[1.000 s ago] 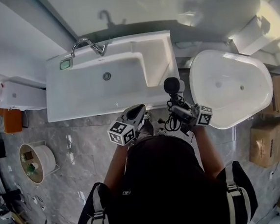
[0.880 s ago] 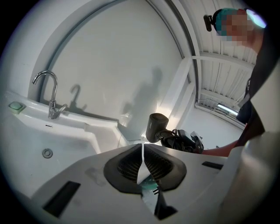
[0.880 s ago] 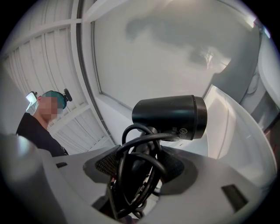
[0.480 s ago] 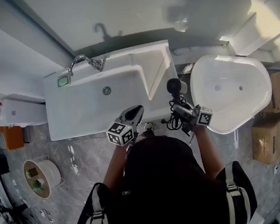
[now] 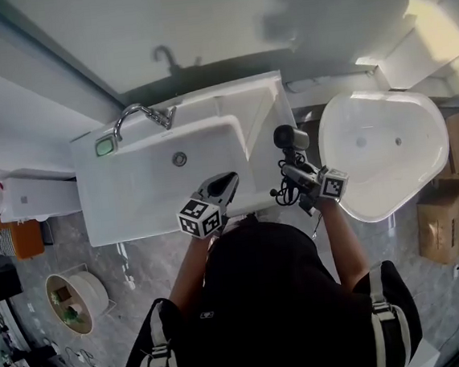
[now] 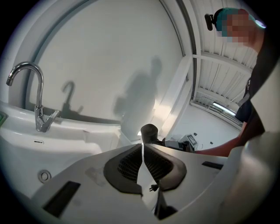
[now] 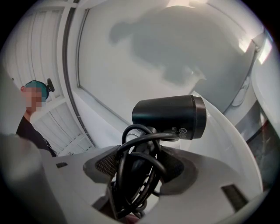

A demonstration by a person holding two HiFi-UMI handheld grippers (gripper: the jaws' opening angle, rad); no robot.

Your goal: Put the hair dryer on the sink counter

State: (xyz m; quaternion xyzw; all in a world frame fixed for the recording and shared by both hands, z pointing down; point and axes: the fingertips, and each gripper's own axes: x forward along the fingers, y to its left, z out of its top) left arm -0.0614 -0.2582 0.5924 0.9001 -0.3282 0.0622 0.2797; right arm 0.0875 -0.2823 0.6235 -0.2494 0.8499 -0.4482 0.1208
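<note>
The black hair dryer (image 5: 288,138) has its handle and coiled cord clamped in my right gripper (image 5: 294,168), which is shut on it. Its head hangs just off the right edge of the white sink counter (image 5: 259,111). In the right gripper view the dryer (image 7: 168,117) lies crosswise above the jaws, and the cord loops fill the right gripper (image 7: 140,159). My left gripper (image 5: 229,179) is shut and empty over the sink's front rim. From the left gripper view (image 6: 142,146) the dryer (image 6: 149,132) shows just beyond the touching tips.
A chrome faucet (image 5: 142,114) and a green item (image 5: 106,145) stand at the back of the basin (image 5: 171,168). A white bathtub (image 5: 384,152) lies close on the right. Cardboard boxes (image 5: 447,222) sit far right, a round white bin (image 5: 75,298) on the floor at left.
Both grippers have moved forward toward the sink. The left one now reaches over its front rim. The right one still holds the dryer by the counter's right edge.
</note>
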